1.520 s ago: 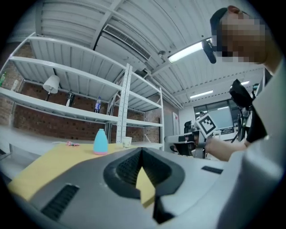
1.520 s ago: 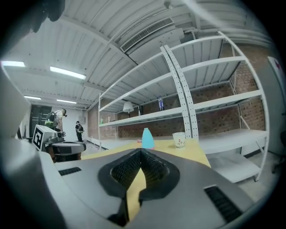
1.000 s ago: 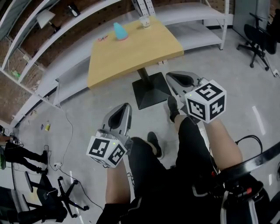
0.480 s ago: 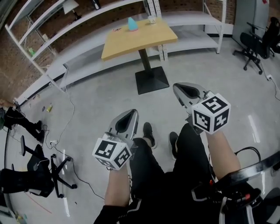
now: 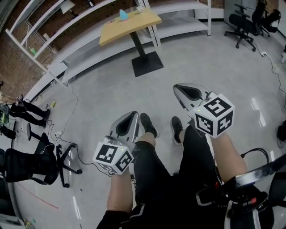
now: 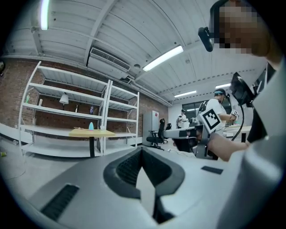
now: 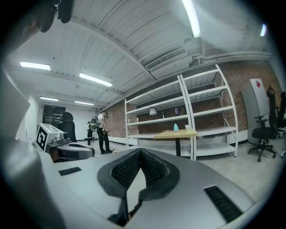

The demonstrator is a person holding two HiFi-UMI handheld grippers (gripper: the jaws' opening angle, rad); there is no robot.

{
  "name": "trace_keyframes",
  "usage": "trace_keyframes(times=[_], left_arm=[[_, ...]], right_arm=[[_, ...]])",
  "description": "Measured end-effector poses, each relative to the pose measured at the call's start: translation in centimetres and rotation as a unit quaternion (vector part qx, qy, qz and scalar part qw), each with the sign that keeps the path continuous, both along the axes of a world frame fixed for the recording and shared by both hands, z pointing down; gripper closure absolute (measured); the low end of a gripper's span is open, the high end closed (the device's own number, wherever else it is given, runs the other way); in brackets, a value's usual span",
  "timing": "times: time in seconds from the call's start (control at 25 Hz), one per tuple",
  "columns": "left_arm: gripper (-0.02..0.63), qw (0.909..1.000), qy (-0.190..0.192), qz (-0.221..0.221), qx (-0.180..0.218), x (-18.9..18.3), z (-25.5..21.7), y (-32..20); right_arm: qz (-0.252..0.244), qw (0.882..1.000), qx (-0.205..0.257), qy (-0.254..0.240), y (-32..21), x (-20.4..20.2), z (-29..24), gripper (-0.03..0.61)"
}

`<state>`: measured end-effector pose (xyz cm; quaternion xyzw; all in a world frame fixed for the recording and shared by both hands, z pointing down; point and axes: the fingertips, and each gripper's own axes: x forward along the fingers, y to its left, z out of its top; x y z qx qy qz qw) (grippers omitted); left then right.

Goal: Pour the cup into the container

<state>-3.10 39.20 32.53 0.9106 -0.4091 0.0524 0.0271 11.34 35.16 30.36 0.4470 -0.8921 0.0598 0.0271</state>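
Observation:
A wooden table (image 5: 129, 22) stands far off at the top of the head view. On it are a light-blue cone-shaped container (image 5: 123, 14) and a small white cup (image 5: 139, 9). Both grippers hang low over the person's legs, far from the table. My left gripper (image 5: 126, 126) is shut with nothing in it, and so is my right gripper (image 5: 187, 92). The right gripper view shows the table (image 7: 175, 134), the blue container (image 7: 175, 127) and the cup (image 7: 187, 127) in the distance. In the left gripper view the table (image 6: 91, 133) is small and far.
White shelving (image 5: 80, 40) runs behind the table. Black office chairs stand at the upper right (image 5: 243, 27) and lower left (image 5: 40, 163). Cables (image 5: 67, 125) lie on the grey floor. Another person (image 7: 102, 134) stands far off in the right gripper view.
The table with the cup and the blue container has drawn away toward the top of the head view and looks smaller. Both grippers keep their places, shut.

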Motion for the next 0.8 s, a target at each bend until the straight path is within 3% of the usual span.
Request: trace_keyframes(times=[0.56,0.8], left_arm=[[0.612,0.9999,0.009,0.005,0.002,-1.1,0.5,32.3],[0.612,0.9998,0.016,0.004,0.008,-1.4,-0.3,40.5]], right_arm=[[-0.002,1.0,0.006,0.005,32.3,-2.1,0.3,0.577],[0.005,1.0,0.009,-0.01,41.0,-1.9,-1.1,0.577]])
